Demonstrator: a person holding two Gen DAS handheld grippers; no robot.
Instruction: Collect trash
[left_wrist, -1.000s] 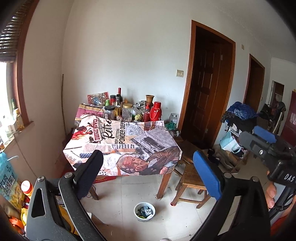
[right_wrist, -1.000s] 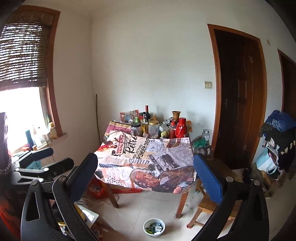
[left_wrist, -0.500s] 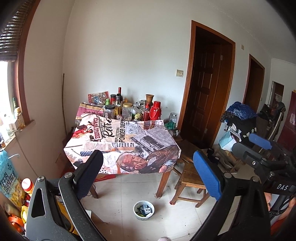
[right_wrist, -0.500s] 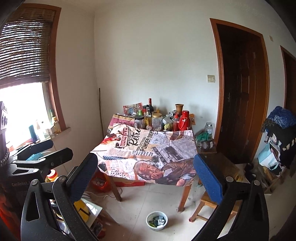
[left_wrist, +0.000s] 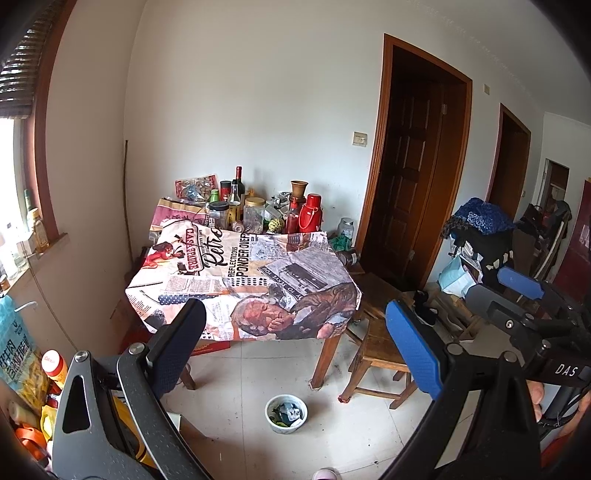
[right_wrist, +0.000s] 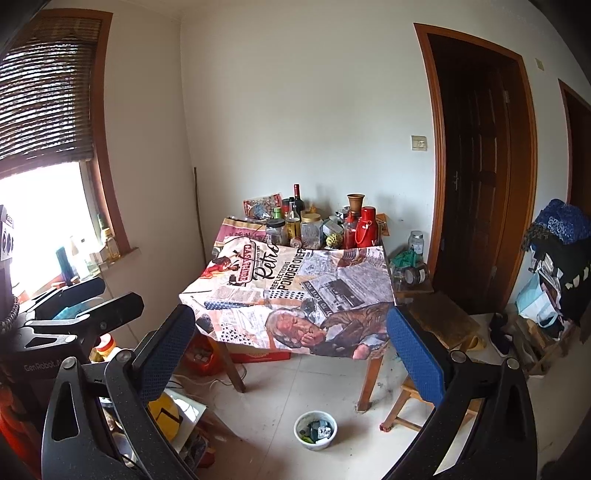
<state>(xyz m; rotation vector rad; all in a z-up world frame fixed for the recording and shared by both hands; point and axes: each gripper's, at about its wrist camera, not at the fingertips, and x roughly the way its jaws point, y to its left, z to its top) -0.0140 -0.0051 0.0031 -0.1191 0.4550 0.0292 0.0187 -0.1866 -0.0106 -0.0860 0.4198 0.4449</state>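
Left gripper (left_wrist: 291, 354) and right gripper (right_wrist: 291, 354): jaws wide apart, nothing held, both well above the floor. Likely target — the bowl (right_wrist: 315, 430) of scraps on the floor by the worktop (right_wrist: 295, 295) leg, well apart from both. Approach low, straddle the rim (not the contents), close slowly so it doesn't tip. Scraps too small to identify. Clutter at lower left is cut off; space under the worktop is partly hidden.
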